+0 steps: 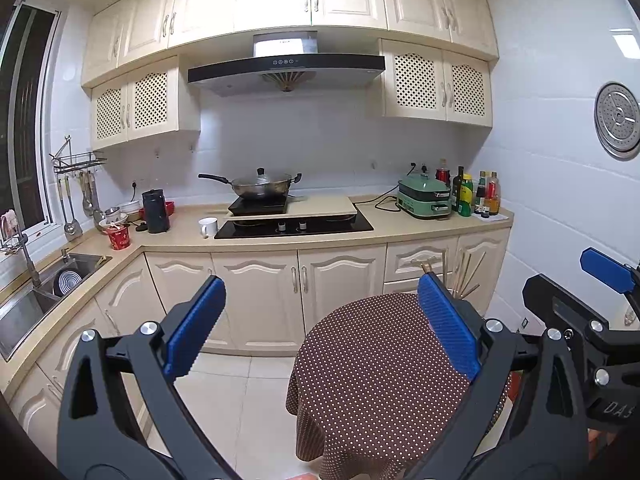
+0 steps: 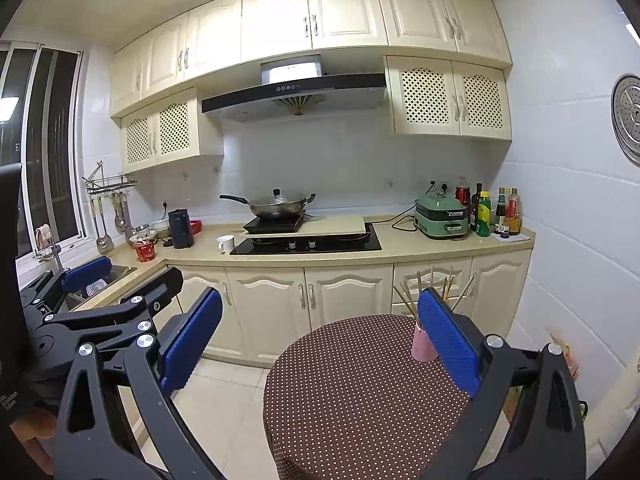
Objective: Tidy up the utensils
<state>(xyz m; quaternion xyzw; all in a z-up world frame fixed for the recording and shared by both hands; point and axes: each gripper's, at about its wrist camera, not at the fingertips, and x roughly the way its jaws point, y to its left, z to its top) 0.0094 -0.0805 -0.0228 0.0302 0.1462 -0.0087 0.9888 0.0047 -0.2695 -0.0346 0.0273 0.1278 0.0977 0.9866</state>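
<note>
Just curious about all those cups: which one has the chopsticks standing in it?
The pink cup on the dotted round table holds the chopsticks. The white mug and red cup sit on the counter.

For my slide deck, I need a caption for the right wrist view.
Open right gripper faces a dotted tablecloth holding a pink cup of chopsticks.
</note>
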